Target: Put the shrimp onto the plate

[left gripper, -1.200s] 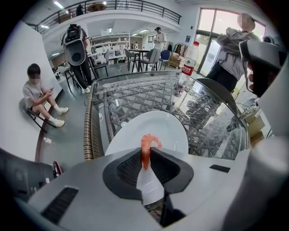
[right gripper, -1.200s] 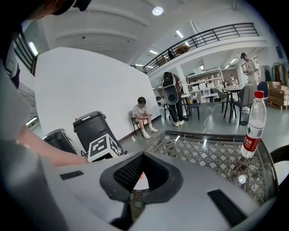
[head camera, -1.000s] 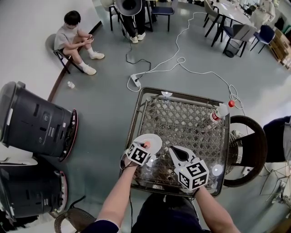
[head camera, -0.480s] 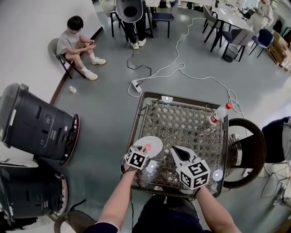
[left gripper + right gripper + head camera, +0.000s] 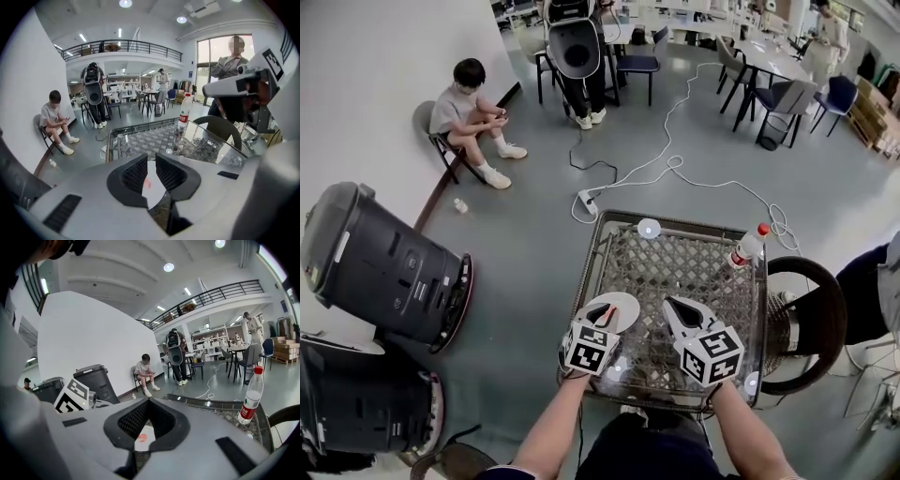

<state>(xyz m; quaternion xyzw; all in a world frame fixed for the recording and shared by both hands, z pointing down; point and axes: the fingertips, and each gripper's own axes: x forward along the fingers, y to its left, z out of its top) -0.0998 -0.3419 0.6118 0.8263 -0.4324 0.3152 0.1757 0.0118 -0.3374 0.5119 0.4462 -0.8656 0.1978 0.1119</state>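
A white plate (image 5: 624,304) lies on the near left part of the glass-topped wicker table (image 5: 694,262). The small orange shrimp (image 5: 146,182) lies on the plate (image 5: 151,187), seen through the gap of my left gripper (image 5: 600,315). That gripper hovers over the plate's near edge, its jaws slightly open and empty. My right gripper (image 5: 679,307) is held to the right of the plate, jaws together with nothing in them. Past its jaws the right gripper view shows the shrimp (image 5: 142,437) on the plate (image 5: 145,442).
A plastic water bottle (image 5: 746,246) with a red cap stands at the table's far right corner. A small white disc (image 5: 649,228) sits at the far edge. A round dark chair (image 5: 811,305) is on the right, two black bins (image 5: 384,267) on the left. A seated person (image 5: 469,108) and cables (image 5: 675,164) lie beyond.
My left gripper has drawn back a little from the middle of the plate toward its near edge. The shrimp stays on the plate. The right gripper has hardly moved.
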